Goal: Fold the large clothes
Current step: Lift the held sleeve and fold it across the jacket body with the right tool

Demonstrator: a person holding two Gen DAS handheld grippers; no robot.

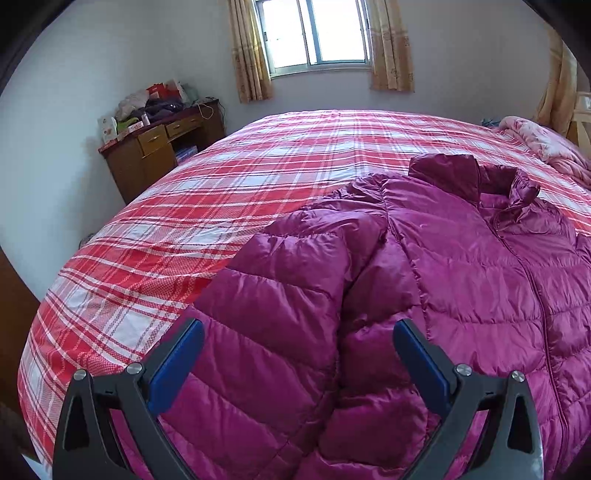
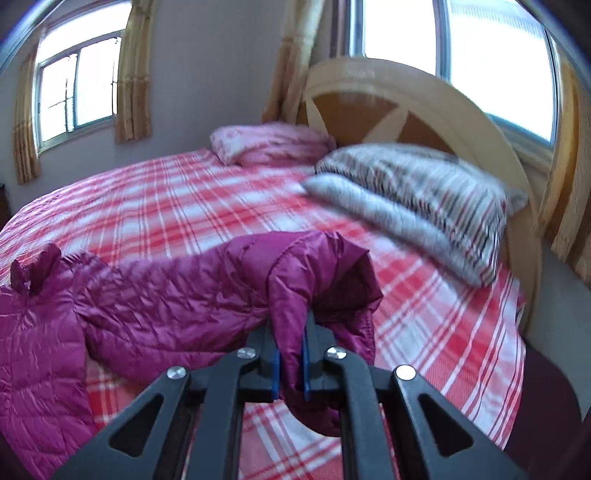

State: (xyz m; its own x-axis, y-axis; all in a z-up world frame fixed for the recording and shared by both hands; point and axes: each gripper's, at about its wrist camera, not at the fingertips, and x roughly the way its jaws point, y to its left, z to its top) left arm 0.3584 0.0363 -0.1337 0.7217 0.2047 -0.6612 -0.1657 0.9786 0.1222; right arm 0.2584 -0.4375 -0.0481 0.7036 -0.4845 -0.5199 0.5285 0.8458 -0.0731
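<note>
We count one jacket, a magenta quilted puffer with a shiny, stitched surface, lying front-up on the bed with its stand-up collar toward twelve o'clock in the left wrist view. The bed wears a single red, pink and white plaid cover, flat and faintly wrinkled.

Our left gripper stands wide, its two blue-padded fingers apart over the near sleeve, which runs down toward six o'clock; we cannot tell whether the pads touch the fabric.

Our right gripper is pinched tight on the cuff of the other sleeve, the puffy cloth bunched and arched between its blue pads, lifted off the cover.

We see two pillows stacked at two o'clock in the right wrist view, one striped and one grey, blurred, and one pink folded blanket at twelve. Behind them curves a pale wooden headboard. One brown desk, heaped with clutter, stands at ten o'clock in the left view, beneath a curtained window.
</note>
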